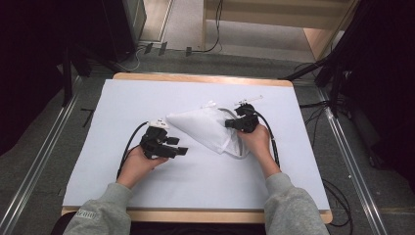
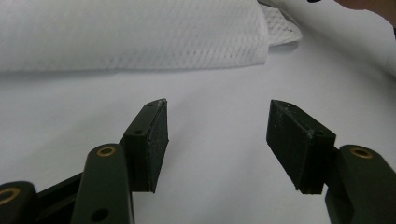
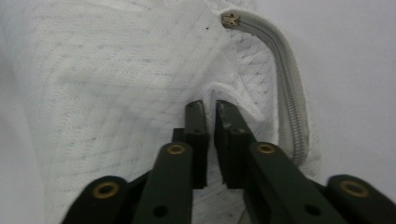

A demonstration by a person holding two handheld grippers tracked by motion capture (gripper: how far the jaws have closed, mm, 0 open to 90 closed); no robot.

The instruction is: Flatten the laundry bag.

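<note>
Jaws of the left gripper (image 2: pixel 217 140) stand spread over the bare white table cover (image 1: pixel 205 171), just short of the white mesh laundry bag (image 1: pixel 208 128) lying mid-table. Those of the right gripper (image 3: pixel 210 109) sit nearly together with a fold of mesh between them, beside the bag's grey zipper (image 3: pixel 287 88).

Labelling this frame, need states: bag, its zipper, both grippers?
mesh bag: lying flat on the table, folded over
zipper: shut as far as it shows; its near end is hidden
left gripper: open, empty, short of the bag
right gripper: jaws almost closed, a pinch of mesh between them
</note>
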